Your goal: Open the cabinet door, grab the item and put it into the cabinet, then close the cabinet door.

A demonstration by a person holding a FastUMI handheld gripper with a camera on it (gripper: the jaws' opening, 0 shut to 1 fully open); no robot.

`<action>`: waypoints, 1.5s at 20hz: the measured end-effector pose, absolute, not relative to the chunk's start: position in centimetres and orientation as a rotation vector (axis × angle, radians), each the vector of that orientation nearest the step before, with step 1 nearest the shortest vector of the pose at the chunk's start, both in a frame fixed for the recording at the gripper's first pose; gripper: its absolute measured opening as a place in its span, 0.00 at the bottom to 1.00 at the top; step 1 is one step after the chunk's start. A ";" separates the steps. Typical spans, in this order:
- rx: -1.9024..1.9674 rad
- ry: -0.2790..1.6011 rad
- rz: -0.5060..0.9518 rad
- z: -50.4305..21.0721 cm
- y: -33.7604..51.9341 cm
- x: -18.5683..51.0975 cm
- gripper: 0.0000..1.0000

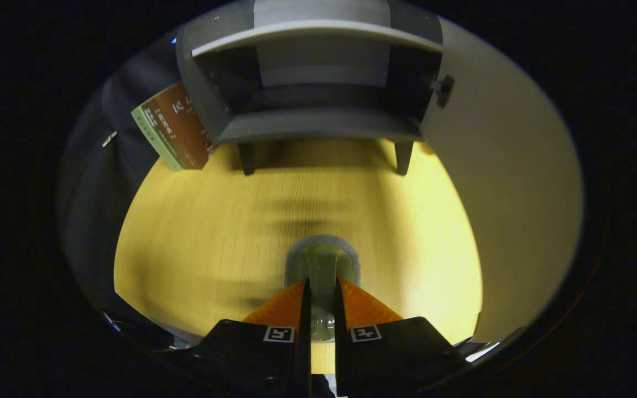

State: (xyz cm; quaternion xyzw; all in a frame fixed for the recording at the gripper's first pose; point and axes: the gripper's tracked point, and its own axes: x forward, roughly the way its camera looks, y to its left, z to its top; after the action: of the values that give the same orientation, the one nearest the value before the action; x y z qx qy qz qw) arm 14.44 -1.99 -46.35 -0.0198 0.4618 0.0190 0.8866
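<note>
Tongs: tongs [322,301] at lower centre, nearly closed, both fingers pinching a pale green translucent cup-like item [323,265]; held above the yellow wooden worktop [197,237] for carrying
Cabinet: small grey cabinet [318,124] at upper centre; pale door [506,182] swung open rightward, leaving the shelf free to receive the item

The gripper [322,287] points forward and level; its two fingers [303,309] run side by side with only a narrow gap between them; both inner faces press on a small glossy item [322,262], whose end juts just ahead of the tips.
</note>
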 end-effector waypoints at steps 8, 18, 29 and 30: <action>-0.063 0.639 0.042 -32.0 -2.3 22.0 0.22; -0.098 0.343 0.071 -19.5 -0.3 31.8 0.21; -0.050 0.283 0.040 -17.0 0.3 43.4 0.21; -0.041 0.296 0.041 -17.3 0.3 44.0 0.21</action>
State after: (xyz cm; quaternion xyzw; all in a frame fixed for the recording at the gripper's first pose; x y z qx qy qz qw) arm 43.97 0.33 -17.33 -0.0204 0.1473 0.0206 0.9887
